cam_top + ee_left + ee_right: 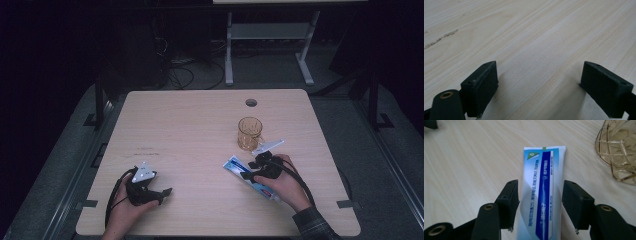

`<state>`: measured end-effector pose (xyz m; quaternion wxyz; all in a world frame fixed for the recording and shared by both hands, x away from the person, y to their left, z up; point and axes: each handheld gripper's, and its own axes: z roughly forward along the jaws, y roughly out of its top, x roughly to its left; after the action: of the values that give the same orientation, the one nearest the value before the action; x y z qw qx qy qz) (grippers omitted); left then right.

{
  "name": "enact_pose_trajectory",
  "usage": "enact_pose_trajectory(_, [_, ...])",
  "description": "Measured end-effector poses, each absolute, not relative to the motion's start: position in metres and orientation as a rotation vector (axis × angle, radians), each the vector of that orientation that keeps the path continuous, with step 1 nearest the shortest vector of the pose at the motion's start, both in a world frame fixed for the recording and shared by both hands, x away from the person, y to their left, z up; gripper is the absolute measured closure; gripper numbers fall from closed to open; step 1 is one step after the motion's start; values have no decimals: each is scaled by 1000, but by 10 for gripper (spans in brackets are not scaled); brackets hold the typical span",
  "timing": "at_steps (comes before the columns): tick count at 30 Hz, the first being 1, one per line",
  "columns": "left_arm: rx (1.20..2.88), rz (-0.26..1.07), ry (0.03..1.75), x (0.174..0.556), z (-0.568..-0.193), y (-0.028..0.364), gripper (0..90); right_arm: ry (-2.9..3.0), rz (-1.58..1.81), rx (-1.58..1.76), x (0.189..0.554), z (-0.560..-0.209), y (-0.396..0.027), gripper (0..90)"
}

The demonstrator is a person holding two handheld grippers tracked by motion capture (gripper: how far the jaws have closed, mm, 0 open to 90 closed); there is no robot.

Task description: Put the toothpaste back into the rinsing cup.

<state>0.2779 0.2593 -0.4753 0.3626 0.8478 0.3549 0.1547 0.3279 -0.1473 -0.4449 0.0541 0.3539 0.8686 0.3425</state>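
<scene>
Left hand-held gripper (167, 190) idle at 7 o'clock on the table (200, 130), jaws apart, empty. Right hand-held gripper (540, 195) at 4 o'clock, jaws apart astride the toothpaste tube (544, 192), not clamping. Tube lies flat at the glass mug's (249, 133) 6 o'clock; lift looks pending.

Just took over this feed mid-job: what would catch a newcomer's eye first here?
The blue and white toothpaste tube lies flat on the wooden table, between the jaws of the right claw, which stand a little apart from its sides. Just beyond it stands an amber glass mug, near the table's right middle. The left claw rests open over bare wood at the near left.
</scene>
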Motion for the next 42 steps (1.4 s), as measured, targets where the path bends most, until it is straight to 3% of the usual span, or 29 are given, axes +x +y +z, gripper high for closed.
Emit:
enact_pose_trajectory(23, [2183,398,914,278,-475,259,131,2676,806,987,339,-457,-117,406])
enact_pose_trajectory(42, [2182,398,914,278,-475,259,131,2668,799,1067,341,-448,-115,706])
